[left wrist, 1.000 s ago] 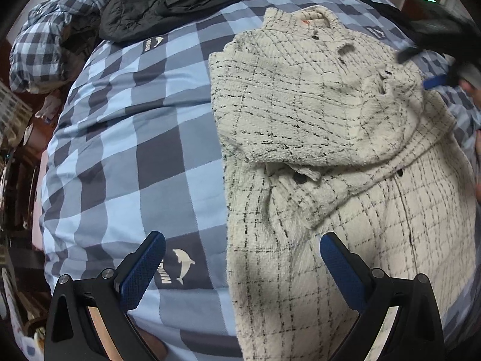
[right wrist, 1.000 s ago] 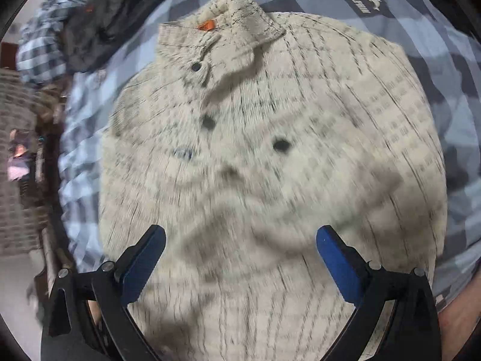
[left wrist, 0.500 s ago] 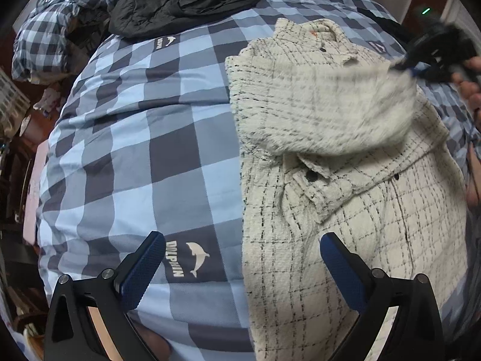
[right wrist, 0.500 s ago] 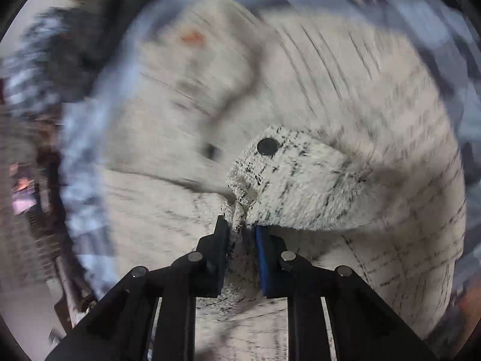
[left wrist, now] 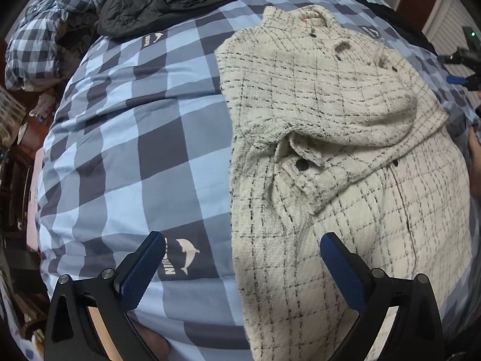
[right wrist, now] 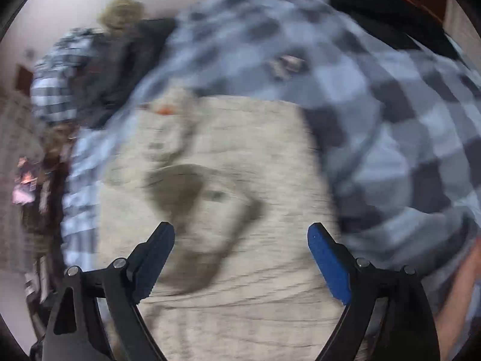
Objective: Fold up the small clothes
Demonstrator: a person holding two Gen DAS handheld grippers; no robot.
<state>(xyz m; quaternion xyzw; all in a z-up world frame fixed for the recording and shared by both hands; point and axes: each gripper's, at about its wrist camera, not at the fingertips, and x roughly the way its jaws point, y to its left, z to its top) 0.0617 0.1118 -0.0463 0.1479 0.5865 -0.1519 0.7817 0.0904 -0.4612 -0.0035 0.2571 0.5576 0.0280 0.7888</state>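
A cream jacket (left wrist: 345,156) with thin black check lines is spread on a bed cover (left wrist: 126,138) of blue and grey squares. It is seen on the right half of the left wrist view, with its collar (left wrist: 303,15) at the far end. One sleeve (left wrist: 324,96) is laid across the chest, and a cuff with a dark button (left wrist: 302,165) is seen just below it.

The left gripper (left wrist: 240,258) is held wide apart, and nothing is held between its blue pads (left wrist: 144,266). The near left edge of the jacket is seen between the two pads. The left pad is seen over the bed cover, next to a small dolphin picture (left wrist: 188,254). The right pad is seen over the jacket. Whether the cloth is touched by the pads cannot be told.

The right gripper (right wrist: 240,255) is also held wide apart and empty. Its view is very blurred. The jacket (right wrist: 228,210) is seen in front of it and under it, with the bed cover (right wrist: 405,138) to the right. In the left wrist view, the right gripper (left wrist: 463,72) is seen small at the far right edge, off to the side of the jacket.

A black coat (left wrist: 168,0) and a checked shirt (left wrist: 45,42) are piled at the far end of the bed.
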